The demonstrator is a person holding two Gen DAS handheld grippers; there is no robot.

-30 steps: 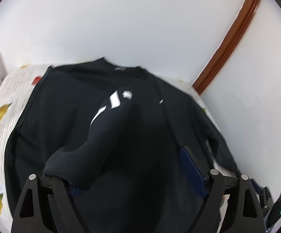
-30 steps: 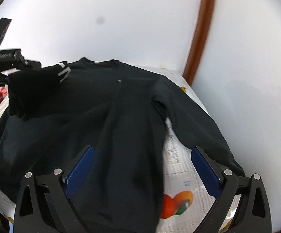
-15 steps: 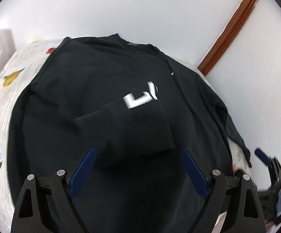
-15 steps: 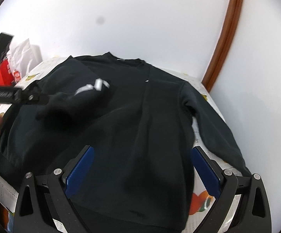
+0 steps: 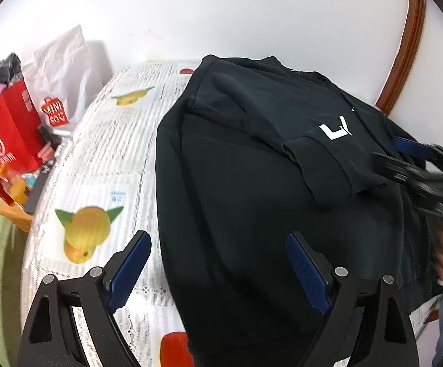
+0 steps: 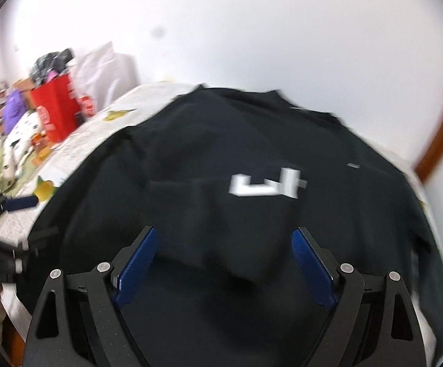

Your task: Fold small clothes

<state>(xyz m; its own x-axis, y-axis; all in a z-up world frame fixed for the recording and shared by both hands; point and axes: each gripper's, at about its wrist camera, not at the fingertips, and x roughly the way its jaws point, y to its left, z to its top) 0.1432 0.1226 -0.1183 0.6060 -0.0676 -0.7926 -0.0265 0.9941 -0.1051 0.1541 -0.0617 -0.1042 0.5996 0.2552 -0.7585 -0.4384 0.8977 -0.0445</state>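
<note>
Black sweatshirt (image 5: 252, 202) flat on the desk (image 5: 111, 140), one sleeve (image 5: 328, 156) folded across it, left gripper (image 5: 218, 270) released above its hem, right gripper (image 6: 224, 263) empty over the sleeve, jaws just narrowing.

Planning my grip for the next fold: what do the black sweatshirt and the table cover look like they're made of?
Sweatshirt: seems a thick, matte knit, likely cotton fleece; it folds in soft rounded creases, and the sleeve cuff is ribbed with a white print. Table cover: looks like thin white cloth or lace-patterned plastic with printed fruit; openwork shows near the edge, but the finish is unclear.
</note>
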